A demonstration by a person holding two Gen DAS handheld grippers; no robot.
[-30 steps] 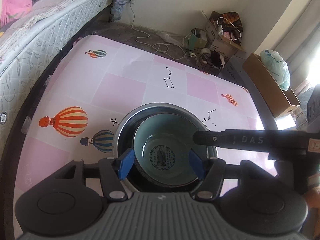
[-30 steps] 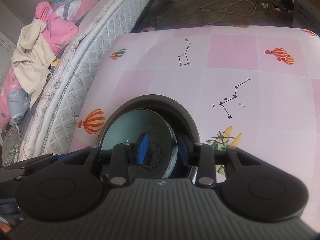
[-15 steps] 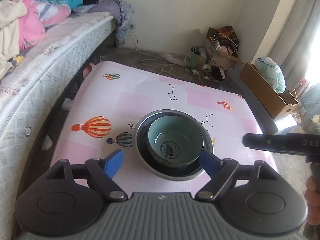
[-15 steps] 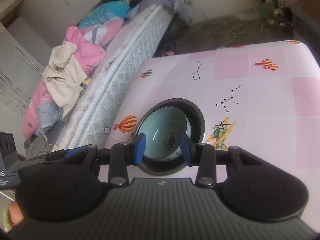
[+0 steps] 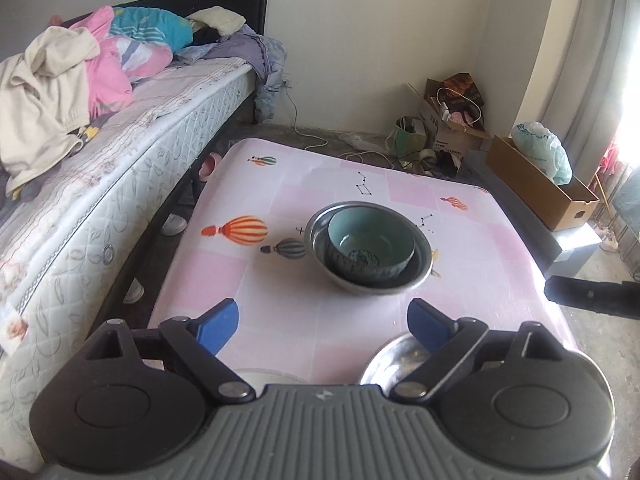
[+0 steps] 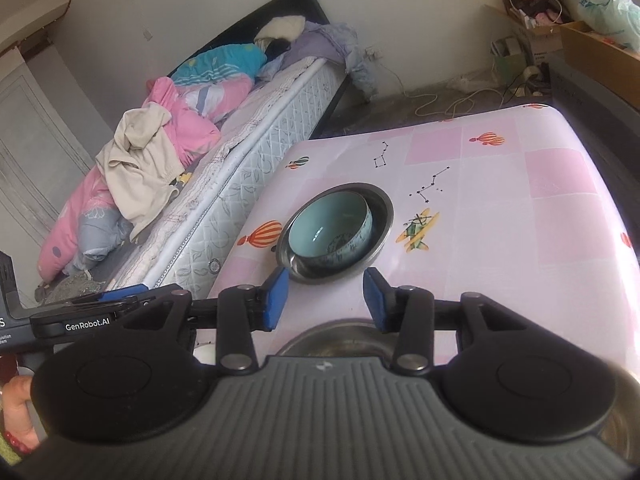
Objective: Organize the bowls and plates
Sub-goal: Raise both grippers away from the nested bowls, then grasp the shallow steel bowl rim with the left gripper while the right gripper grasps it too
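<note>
Left tongs (image 5: 324, 322) tilted down, opening, nothing between; right tongs (image 6: 325, 300) likewise empty.

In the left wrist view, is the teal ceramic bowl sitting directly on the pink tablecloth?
No: the teal ceramic bowl sits nested inside the larger metal bowl, which is what rests on the pink tablecloth.

daylight floods in from the window (image 5: 628, 128) at the right edge of the left wrist view and blows out to pure white there. the counter (image 5: 320, 312) is bright and evenly lit, with a pale sheen across it (image 6: 500, 216). soft shadow sits under the steel bowl (image 5: 368, 280). fisheye bend curves the bed (image 5: 120, 184) and the walls, corners go dark. both views are sharp, no motion blur.
</note>
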